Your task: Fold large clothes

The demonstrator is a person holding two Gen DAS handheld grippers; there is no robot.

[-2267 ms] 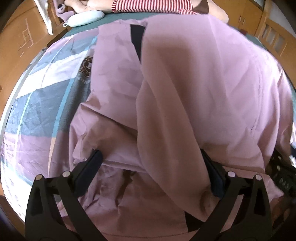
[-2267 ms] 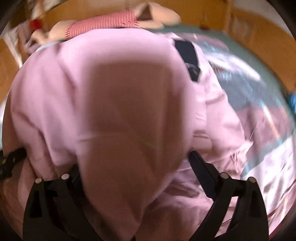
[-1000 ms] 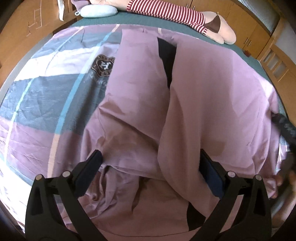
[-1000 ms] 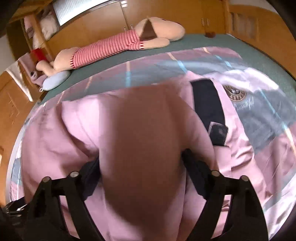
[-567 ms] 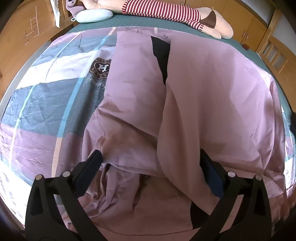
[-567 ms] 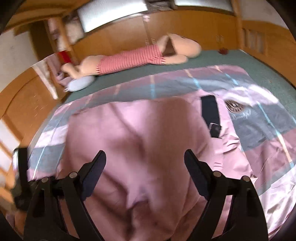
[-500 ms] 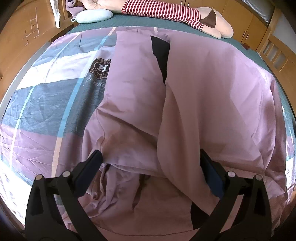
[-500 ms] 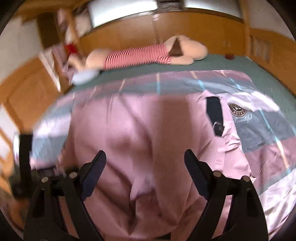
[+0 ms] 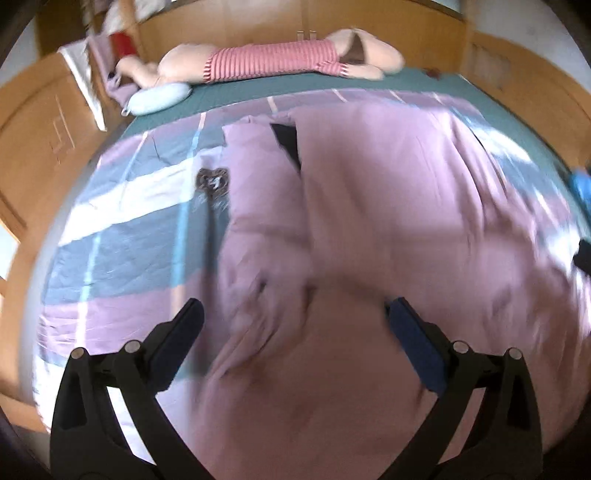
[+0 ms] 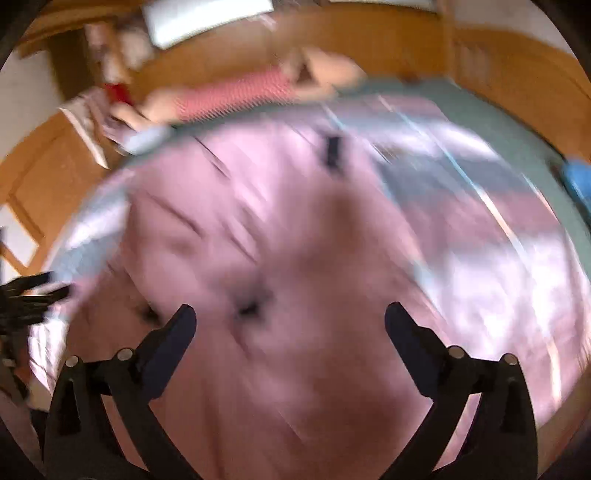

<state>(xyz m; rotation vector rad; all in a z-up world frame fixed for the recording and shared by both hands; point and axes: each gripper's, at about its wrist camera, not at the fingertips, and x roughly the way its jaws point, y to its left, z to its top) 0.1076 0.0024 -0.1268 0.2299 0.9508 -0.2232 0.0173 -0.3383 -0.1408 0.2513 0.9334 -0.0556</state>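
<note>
Clearly both the left gripper (image 9: 293,317) and right gripper (image 10: 290,321) gape wide, empty, above the pink garment (image 9: 369,229); each should pinch a hem corner at lower frame squarely.

Wooden wardrobes (image 9: 388,33) wall the bed (image 9: 236,92); daylight, perhaps a window (image 10: 207,18), behind.

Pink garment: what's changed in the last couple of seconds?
Both tongs, left and right, have let go and pulled back, open, from the pink garment, which now lies on the bed quilt. Its black strip and the striped plush toy are unmoved.
</note>
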